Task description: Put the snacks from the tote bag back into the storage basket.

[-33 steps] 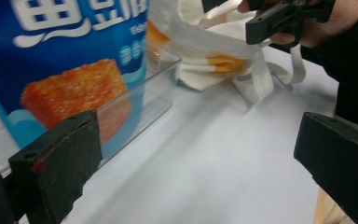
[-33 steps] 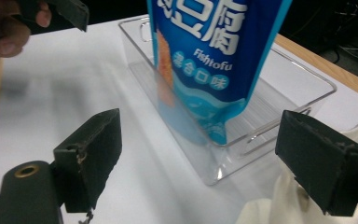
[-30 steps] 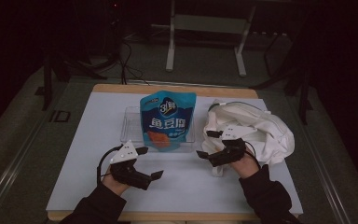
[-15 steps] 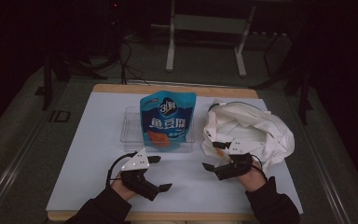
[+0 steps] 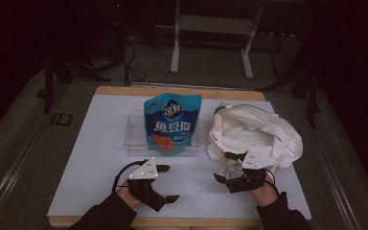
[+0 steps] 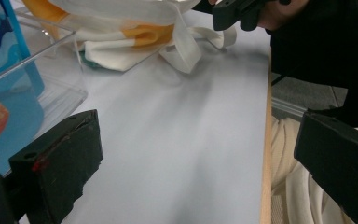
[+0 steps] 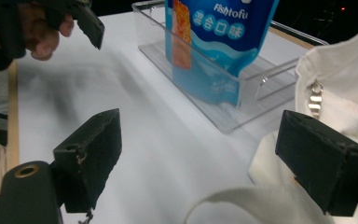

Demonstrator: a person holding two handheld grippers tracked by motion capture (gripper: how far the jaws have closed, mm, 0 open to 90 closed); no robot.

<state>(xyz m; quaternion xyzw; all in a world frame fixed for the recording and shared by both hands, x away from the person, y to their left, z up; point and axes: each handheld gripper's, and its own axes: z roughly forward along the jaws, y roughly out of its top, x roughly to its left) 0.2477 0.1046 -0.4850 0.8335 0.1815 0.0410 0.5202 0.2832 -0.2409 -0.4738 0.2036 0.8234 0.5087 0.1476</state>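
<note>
While both jaws gape empty, the left gripper [image 5: 164, 183] and right gripper [image 5: 226, 166] hover over the white table [image 5: 100, 158]; dark room.

Probably a dim lab, white-topped table [image 5: 100, 158], floor cables [image 5: 129, 57], metal stand [image 5: 211, 28]

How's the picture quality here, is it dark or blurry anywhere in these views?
High view: dim and grainy, room behind near black, only the white table lit. Left gripper view: brighter, the table surface smeared with motion blur, the near fingers soft. Right gripper view: the blue pouch fairly sharp, faint glare on the clear tray, tabletop streaked.
</note>
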